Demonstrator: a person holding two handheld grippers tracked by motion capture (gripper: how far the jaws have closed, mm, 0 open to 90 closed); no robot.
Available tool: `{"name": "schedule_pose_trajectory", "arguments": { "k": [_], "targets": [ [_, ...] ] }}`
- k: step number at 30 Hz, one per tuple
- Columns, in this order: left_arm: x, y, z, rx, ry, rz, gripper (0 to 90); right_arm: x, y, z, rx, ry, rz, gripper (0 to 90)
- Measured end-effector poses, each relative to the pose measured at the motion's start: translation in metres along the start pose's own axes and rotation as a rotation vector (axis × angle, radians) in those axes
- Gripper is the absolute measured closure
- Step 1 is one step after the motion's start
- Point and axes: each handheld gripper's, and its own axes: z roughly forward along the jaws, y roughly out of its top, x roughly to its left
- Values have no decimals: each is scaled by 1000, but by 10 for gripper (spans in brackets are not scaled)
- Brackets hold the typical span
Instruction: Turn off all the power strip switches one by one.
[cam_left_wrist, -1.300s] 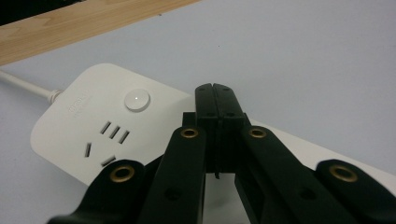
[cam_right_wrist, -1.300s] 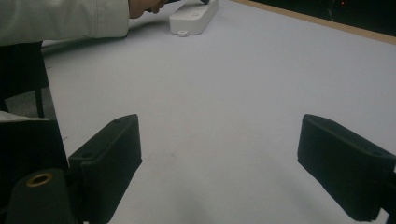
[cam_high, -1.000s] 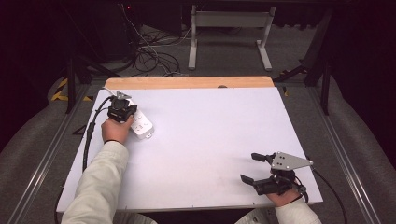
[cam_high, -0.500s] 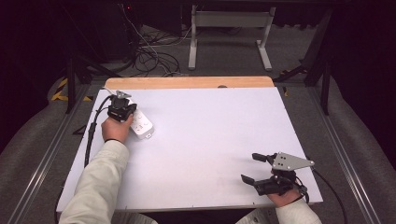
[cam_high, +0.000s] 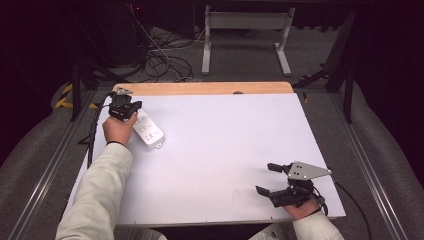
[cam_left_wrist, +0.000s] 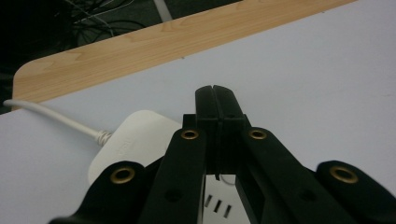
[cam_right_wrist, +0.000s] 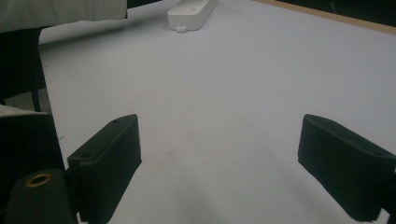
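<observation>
Hovering over the power strip (cam_high: 148, 131), left gripper (cam_left_wrist: 216, 100) clenched empty; right gripper (cam_high: 270, 179) released.

Both arms are in pale, off-white long sleeves (cam_high: 97, 195). The left gripper (cam_left_wrist: 216, 100) is all black plastic, with chunky jaw arms pinned by brass-ringed rivets and a black cable (cam_high: 93, 135) trailing back along the left side. The right gripper (cam_high: 265, 178) has blocky black jaws too, plus a grey three-cornered plate (cam_high: 306, 170) on top with small holes, and its own black cable on the right.
</observation>
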Motion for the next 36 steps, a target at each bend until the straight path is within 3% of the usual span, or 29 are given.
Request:
{"name": "schedule_pose_trajectory", "arguments": {
  "k": [11, 24, 30, 36],
  "targets": [
    [11, -8, 16, 47, 30, -50, 900, -1, 0, 1, 5, 1, 6, 134],
    [10, -11, 24, 65, 62, -55, 900, -2, -1, 1, 3, 6, 10, 133],
    [9, -13, 25, 67, 66, -48, 900, -1, -1, 2, 5, 7, 10, 132],
    [7, -14, 27, 55, 33, -45, 900, -1, -1, 1, 3, 5, 11, 132]
  ]
}}
